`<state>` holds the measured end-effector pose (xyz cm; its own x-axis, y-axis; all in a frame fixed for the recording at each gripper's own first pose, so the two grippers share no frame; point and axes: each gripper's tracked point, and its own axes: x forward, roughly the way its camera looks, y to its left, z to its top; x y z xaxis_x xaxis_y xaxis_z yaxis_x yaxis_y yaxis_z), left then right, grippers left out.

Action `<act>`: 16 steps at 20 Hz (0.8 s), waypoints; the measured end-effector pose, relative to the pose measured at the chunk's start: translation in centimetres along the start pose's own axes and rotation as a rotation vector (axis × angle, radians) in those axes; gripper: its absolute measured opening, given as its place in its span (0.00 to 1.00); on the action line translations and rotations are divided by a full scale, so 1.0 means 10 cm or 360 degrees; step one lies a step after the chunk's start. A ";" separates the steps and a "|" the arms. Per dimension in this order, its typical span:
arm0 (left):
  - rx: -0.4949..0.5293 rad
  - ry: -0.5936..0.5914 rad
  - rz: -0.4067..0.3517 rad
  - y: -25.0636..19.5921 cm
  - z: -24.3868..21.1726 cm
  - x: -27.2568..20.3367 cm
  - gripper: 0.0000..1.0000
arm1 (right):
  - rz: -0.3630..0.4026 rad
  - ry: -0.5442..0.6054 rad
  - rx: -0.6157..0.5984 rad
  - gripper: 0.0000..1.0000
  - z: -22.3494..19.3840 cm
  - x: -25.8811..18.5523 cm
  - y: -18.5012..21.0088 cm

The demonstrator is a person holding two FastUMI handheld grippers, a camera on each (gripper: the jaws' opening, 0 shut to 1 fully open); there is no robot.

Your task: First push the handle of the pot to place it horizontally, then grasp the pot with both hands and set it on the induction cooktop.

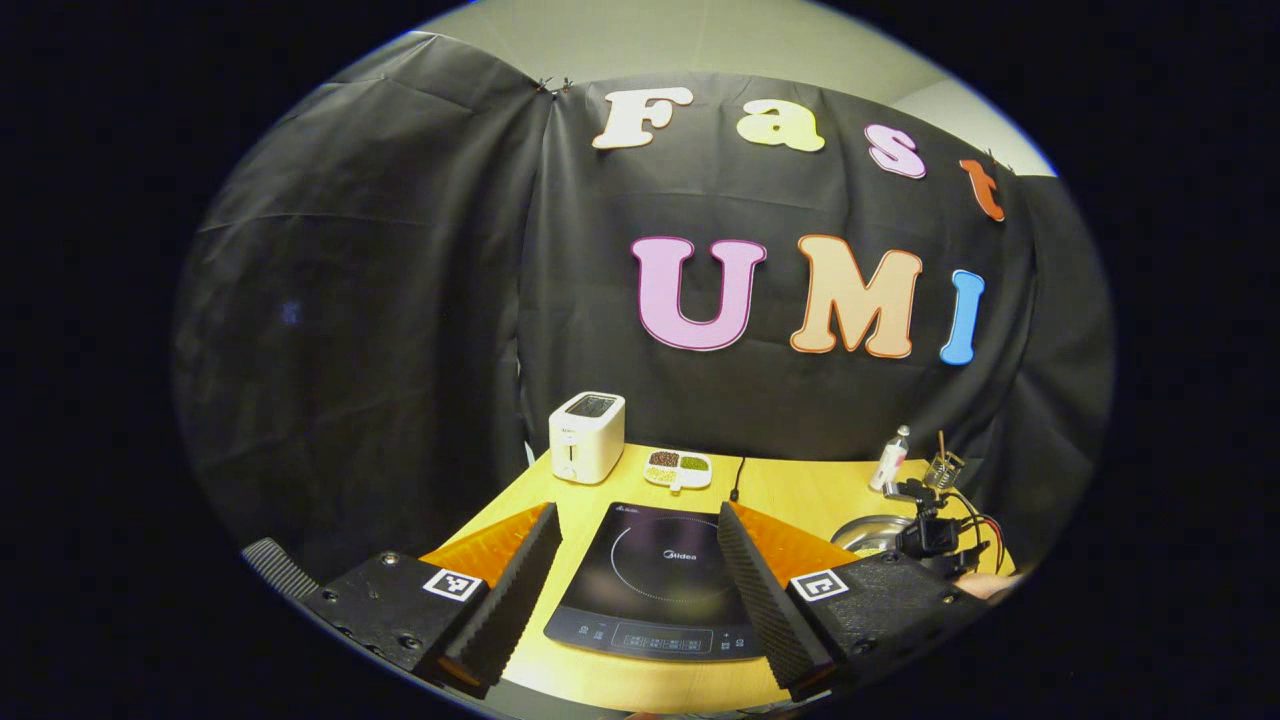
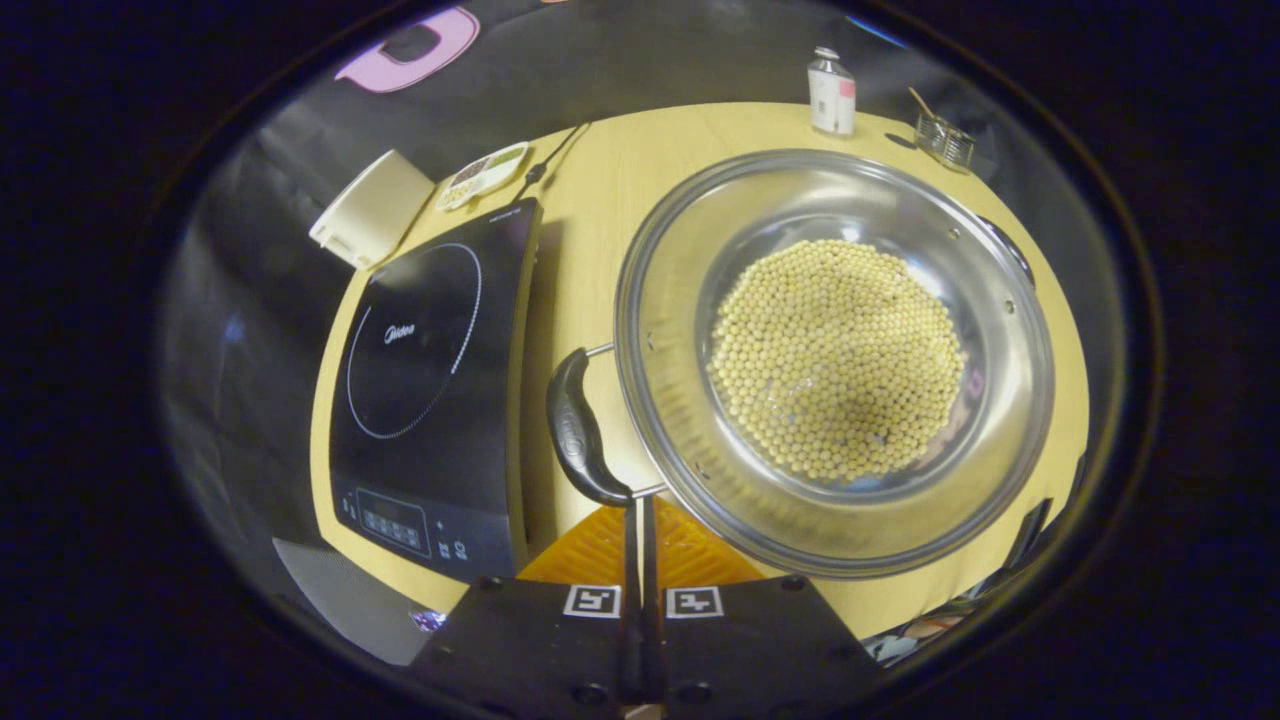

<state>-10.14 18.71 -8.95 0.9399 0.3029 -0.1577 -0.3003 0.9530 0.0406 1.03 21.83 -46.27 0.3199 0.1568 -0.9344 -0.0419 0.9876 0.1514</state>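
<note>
in the left gripper view, the left tongs (image 1: 636, 545) are spread wide and hold nothing, raised above the near edge of a wooden surface (image 1: 800, 490); between their fingers lies the cooktop (image 1: 655, 585), flat on the surface with its control strip toward the camera; behind it at the back stand a toaster (image 1: 587, 436) and a small divided dish (image 1: 679, 469), with a cable (image 1: 737, 478) beside the dish; to the right, part of the pot (image 1: 868, 532) rim shows, with the other gripper's wiring in front of it; a bottle (image 1: 890, 459) and a small glass (image 1: 943, 466) stand at the back right.

in the right gripper view, the right tongs (image 2: 637, 525) are pressed together with nothing between them, their tips just at the near end of the pot's handle (image 2: 578, 430); whether they touch it cannot be told; the handle lies along the pot's left side, between pot (image 2: 660, 400) and cooktop (image 2: 430, 380); the pot sits on the surface (image 2: 590, 200) just right of the cooktop, not on it, holding a bed of pale beans (image 2: 835, 360); toaster (image 2: 372, 208), dish (image 2: 482, 173), bottle (image 2: 831, 92) and glass (image 2: 944, 140) sit along the far edge.
</note>
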 end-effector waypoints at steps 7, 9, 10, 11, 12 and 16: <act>0.0006 0.0065 0.0031 0.13 -0.16 -0.10 0.96 | -0.0030 -0.0059 0.0057 0.00 0.19 0.14 0.15; 0.0018 0.0085 0.0042 0.18 -0.21 -0.12 0.96 | -0.0032 -0.0068 0.0065 0.00 0.24 0.16 0.17; 0.0023 0.0093 0.0047 0.20 -0.22 -0.12 0.94 | -0.0033 -0.0070 0.0065 0.00 0.25 0.17 0.19; 0.0028 0.0099 0.0048 0.21 -0.23 -0.13 0.94 | -0.0036 -0.0071 0.0059 0.03 0.27 0.17 0.19; 0.0031 0.0104 0.0049 0.22 -0.25 -0.13 0.94 | -0.0041 -0.0073 0.0046 0.03 0.29 0.17 0.20; 0.0022 0.0113 0.0046 0.25 -0.26 -0.12 0.96 | -0.0032 -0.0072 0.0013 0.03 0.29 0.14 0.23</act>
<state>-12.42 20.68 -11.22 0.9168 0.3294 -0.2256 -0.3244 0.9440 0.0597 4.11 24.28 -46.34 0.3631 0.1364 -0.9217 -0.0273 0.9904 0.1358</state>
